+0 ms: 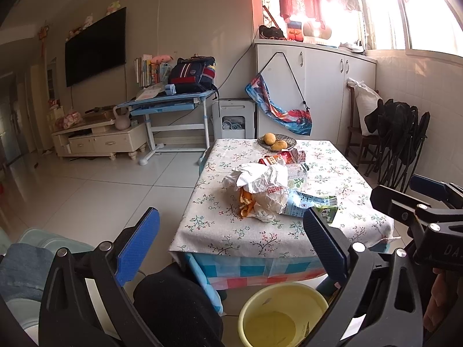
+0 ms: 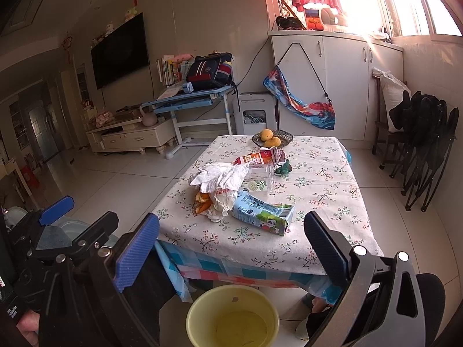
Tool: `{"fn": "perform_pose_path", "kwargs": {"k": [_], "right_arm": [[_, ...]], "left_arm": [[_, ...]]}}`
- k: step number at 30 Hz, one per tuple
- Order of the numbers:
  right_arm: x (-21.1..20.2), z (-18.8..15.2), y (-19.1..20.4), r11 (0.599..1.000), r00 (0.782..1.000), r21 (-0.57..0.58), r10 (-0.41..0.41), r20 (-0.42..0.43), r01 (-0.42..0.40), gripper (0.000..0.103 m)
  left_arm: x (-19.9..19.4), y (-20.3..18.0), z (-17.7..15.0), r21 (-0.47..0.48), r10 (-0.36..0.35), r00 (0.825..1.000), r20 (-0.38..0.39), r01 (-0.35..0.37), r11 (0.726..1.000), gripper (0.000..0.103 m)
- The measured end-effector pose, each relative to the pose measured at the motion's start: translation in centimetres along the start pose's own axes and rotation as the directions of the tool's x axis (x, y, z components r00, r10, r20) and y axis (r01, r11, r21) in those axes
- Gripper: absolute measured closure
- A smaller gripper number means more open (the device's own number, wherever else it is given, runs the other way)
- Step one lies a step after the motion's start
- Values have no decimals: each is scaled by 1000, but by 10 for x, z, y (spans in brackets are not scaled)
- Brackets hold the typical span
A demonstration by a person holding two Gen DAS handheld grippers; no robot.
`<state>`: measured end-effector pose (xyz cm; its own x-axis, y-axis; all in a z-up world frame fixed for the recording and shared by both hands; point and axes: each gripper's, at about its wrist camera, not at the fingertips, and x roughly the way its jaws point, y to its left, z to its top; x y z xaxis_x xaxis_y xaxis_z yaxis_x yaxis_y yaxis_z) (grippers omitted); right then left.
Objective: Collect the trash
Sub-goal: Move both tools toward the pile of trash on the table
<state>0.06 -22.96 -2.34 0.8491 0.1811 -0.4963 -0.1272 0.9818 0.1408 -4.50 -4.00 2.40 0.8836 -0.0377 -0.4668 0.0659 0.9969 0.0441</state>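
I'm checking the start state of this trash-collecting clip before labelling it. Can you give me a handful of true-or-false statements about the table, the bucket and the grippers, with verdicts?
1. The yellow bucket stands on the floor at the near edge of the table. True.
2. The left gripper is shut on a milk carton. False: it is open and holds nothing.
3. The blue-and-green carton lies on its side on the table. True.
4. The bowl at the far end holds crumpled paper. False: it holds yellow fruit; the crumpled white paper lies mid-table.
5. The right gripper is open, short of the trash. True.
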Motion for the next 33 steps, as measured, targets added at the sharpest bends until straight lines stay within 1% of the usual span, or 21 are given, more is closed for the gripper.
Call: {"fn": "perform_pose_path", "kwargs": {"k": [5, 13, 19, 22, 26, 29, 31, 33], "right_arm": [[9, 5, 0, 1000, 1000, 8, 29, -8, -29, 7], [37, 18, -4, 997, 997, 22, 73, -33, -72, 7], [66, 24, -19, 994, 993, 63, 93, -76, -89, 7], [83, 25, -32, 989, 987, 109, 108, -116, -95, 7], [106, 33, -33, 986, 978, 116, 138, -156, -121, 7], [116, 38, -35, 986, 977, 120, 135, -166, -116, 7], [118, 36, -36, 990, 978, 95, 115, -171, -100, 7], [122, 33, -39, 996, 979, 52, 85, -186, -77, 7]], "left_arm": [[11, 3, -2, -6, 3, 1000, -25, -3, 1000, 7], [35, 9, -8, -24, 11, 997, -70, -13, 1000, 7], [53, 8, -10, -20, 11, 995, -95, -13, 1000, 7], [66, 8, -13, -16, 10, 994, -113, -12, 1000, 7], [81, 7, -16, -15, 9, 991, -134, -11, 1000, 7], [94, 3, -10, 6, -9, 993, -116, 9, 1000, 7], [107, 1, -2, 42, -17, 996, -91, 21, 999, 7], [126, 3, 9, 47, -35, 996, -82, 39, 998, 7]]}}
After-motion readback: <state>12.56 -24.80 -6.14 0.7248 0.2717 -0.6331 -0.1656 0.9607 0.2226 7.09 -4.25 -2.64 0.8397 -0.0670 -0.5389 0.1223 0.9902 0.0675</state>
